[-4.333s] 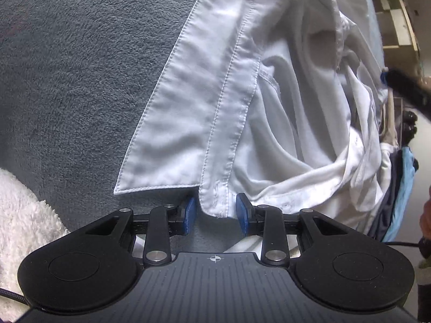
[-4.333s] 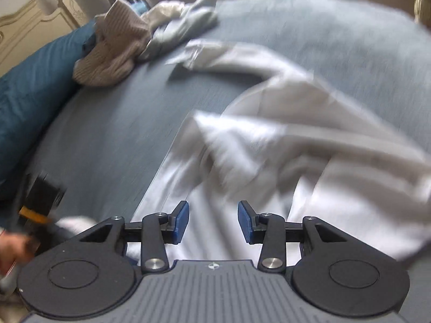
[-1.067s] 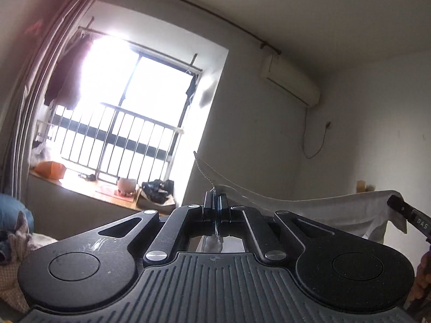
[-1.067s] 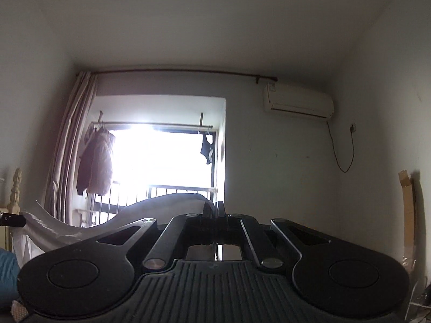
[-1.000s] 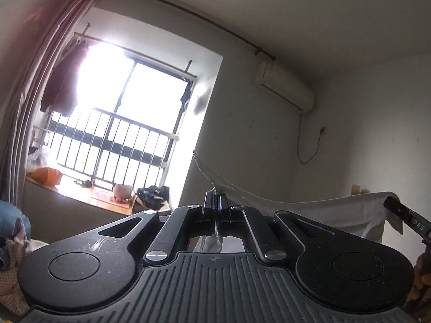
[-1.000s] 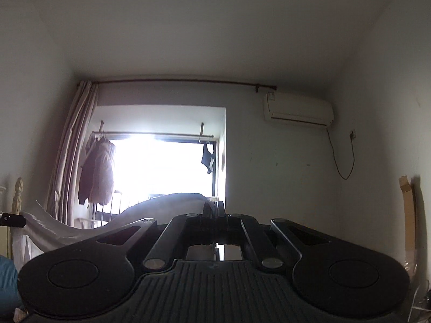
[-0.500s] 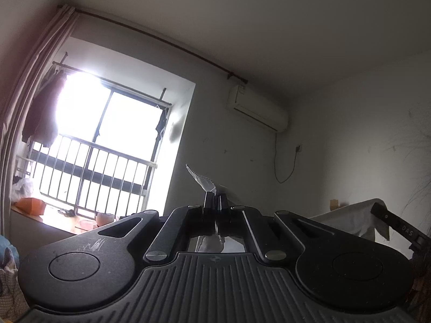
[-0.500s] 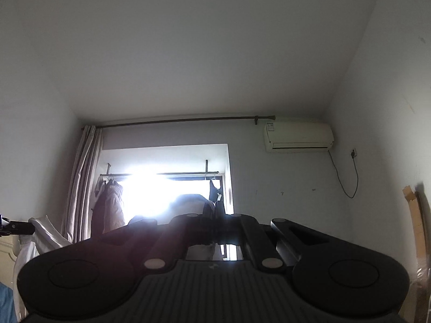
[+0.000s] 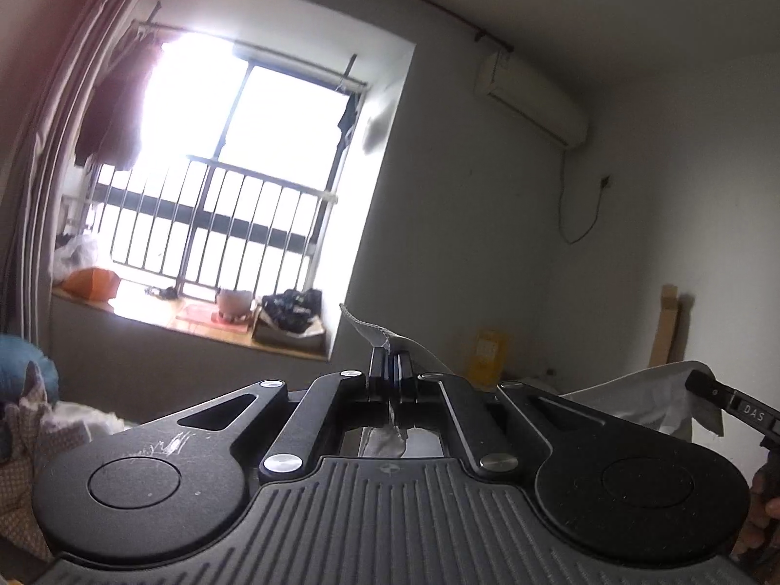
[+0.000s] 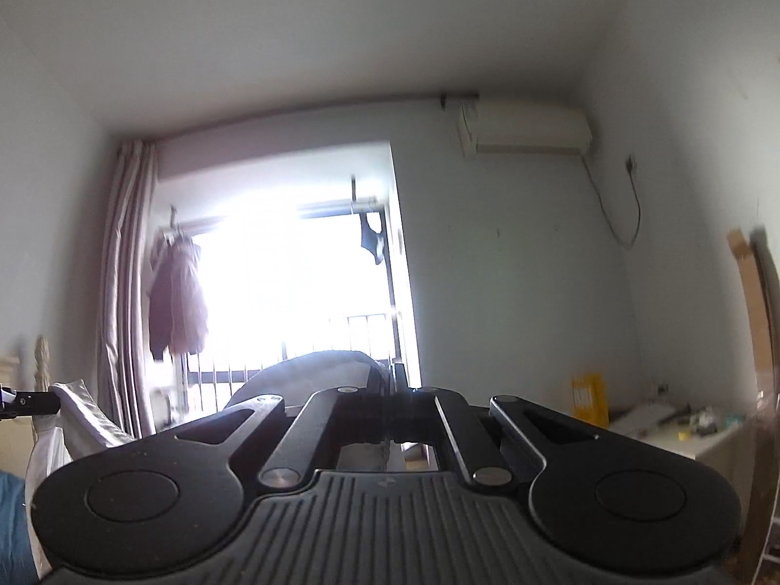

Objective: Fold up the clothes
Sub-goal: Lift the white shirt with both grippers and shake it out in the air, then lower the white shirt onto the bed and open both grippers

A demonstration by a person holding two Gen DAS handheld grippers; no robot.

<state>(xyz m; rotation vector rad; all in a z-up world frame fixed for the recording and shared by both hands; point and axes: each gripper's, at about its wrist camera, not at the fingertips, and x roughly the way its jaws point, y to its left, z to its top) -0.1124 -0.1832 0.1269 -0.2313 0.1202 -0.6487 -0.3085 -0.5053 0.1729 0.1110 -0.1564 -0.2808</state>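
A white shirt (image 9: 643, 402) is held up in the air between both grippers. My left gripper (image 9: 391, 363) is shut on a stitched corner of the shirt, which pokes up past its fingertips. The cloth runs from there to the right, where the tip of the other gripper (image 9: 731, 404) holds its far corner. In the right wrist view my right gripper (image 10: 390, 380) is shut on the shirt (image 10: 312, 368), which arches away to the left toward the left gripper's tip (image 10: 29, 402). Most of the shirt hangs below, hidden by the gripper bodies.
A bright barred window (image 9: 219, 185) with a cluttered sill faces both cameras, a curtain (image 10: 122, 292) at its left. An air conditioner (image 10: 526, 134) hangs on the right wall. Other clothes (image 9: 24, 419) lie at lower left. A low white cabinet (image 10: 682, 434) stands at right.
Both grippers have come down with the shirt: after tipping toward the ceiling half a second ago, the window sill and room floor area are back in view. Both stay shut.
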